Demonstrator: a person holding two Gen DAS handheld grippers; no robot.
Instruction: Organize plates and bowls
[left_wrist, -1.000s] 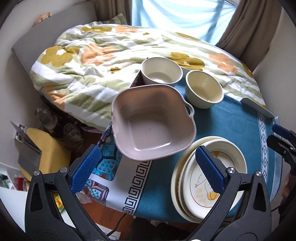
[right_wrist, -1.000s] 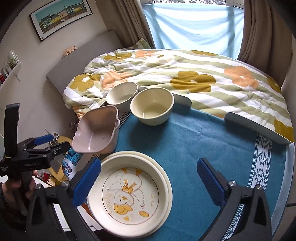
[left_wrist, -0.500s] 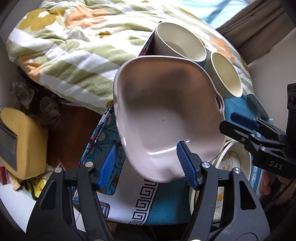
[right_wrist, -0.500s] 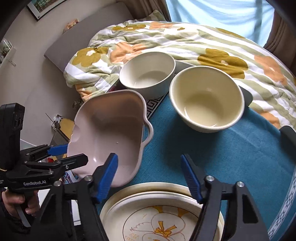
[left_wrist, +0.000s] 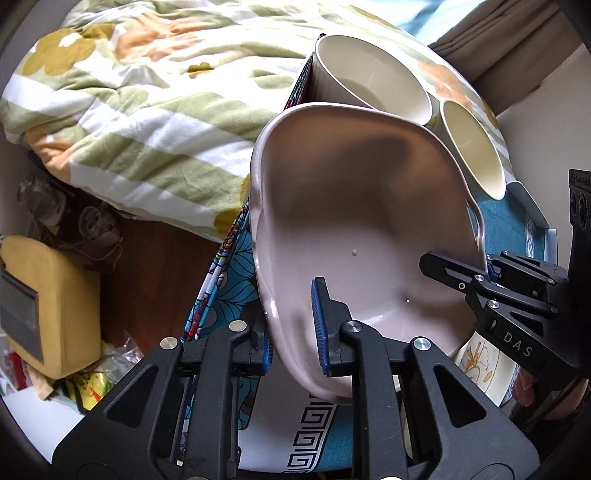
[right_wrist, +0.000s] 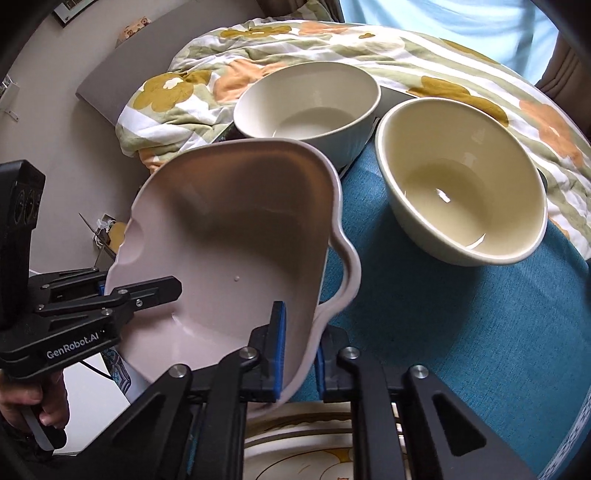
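Left hand-held gripper (left_wrist: 293, 326) clamped on the near-left rim of the pink dish (left_wrist: 365, 236), one pad inside, one outside the wall. Right hand-held gripper (right_wrist: 297, 350) clamped the same way on the opposite rim, next to the dish's loop handle (right_wrist: 345, 266). Both hands on it, neither nearer.

Dish sits at the desk's (right_wrist: 461, 332) left edge, tilted, near rim over the plate stack (right_wrist: 295, 458). Can't tell if it's fully off the blue cloth; underside hidden in both views.

Key relation: the grips face each other across the dish, so the line between them runs left-right. Any lift has to keep both ends level or it twists in the pads.

Containers:
- dish: empty, one tiny speck on the floor
- white bowl (right_wrist: 306, 107): empty, just behind the dish, at the far edge
- cream bowl (right_wrist: 458, 188): empty, right of the white one, close beside it
- plates: stacked, duck print on top, nothing on them

Likely next: lift the dish clear and set it on the stack or by the bowls.
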